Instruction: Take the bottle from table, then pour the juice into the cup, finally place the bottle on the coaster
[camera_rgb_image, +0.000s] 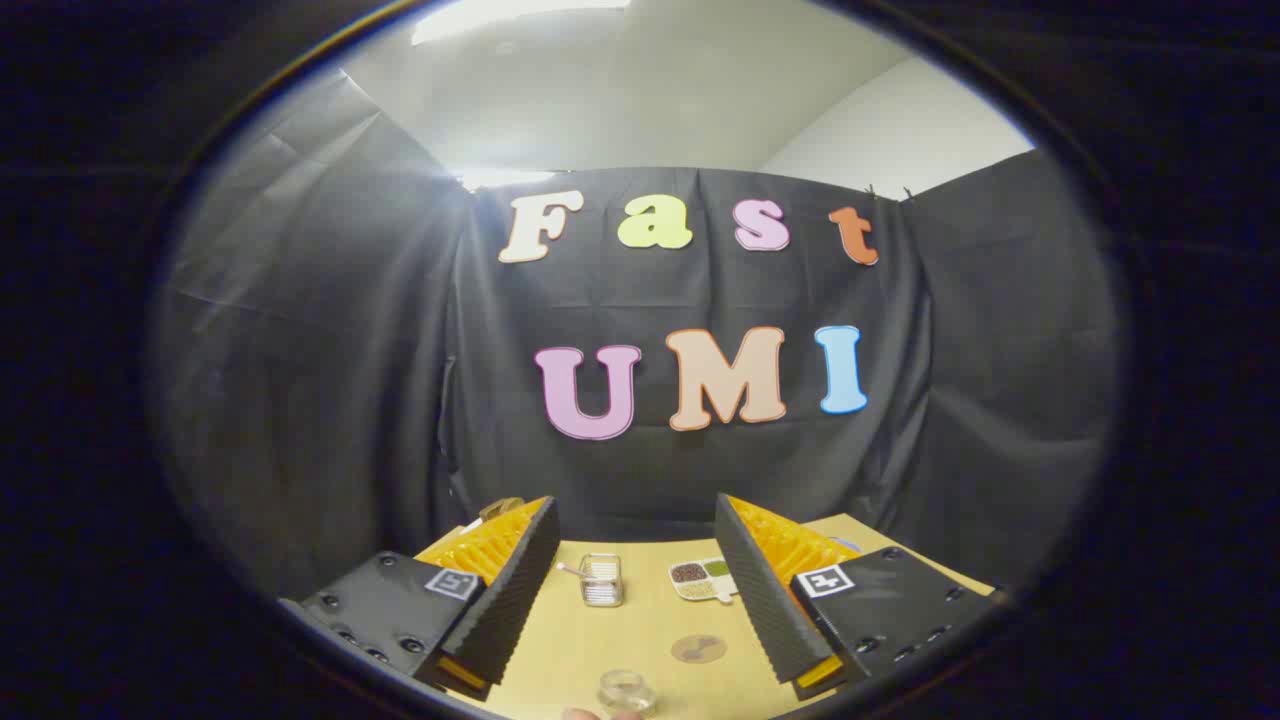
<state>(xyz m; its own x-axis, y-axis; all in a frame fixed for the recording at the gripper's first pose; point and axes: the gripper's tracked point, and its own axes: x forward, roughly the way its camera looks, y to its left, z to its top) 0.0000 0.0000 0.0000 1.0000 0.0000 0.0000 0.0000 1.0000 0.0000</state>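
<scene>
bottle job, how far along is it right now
Nothing looks done yet. The claw is open, its fingers spread wide with nothing between them, above the wooden table. No bottle can be made out; a clear cup sits low between the fingers, looking empty, and a round coaster lies bare just beyond it. Still left: take the bottle, pour the juice, set it on the coaster.

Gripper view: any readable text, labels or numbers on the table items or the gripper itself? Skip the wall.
Readable words or numbers: none.
Black-and-white square tags on the open black-and-orange gripper: coded patterns, not text.
Clear glass cup, round brown coaster, white divided dish: no print visible, and all are small in the picture.
</scene>
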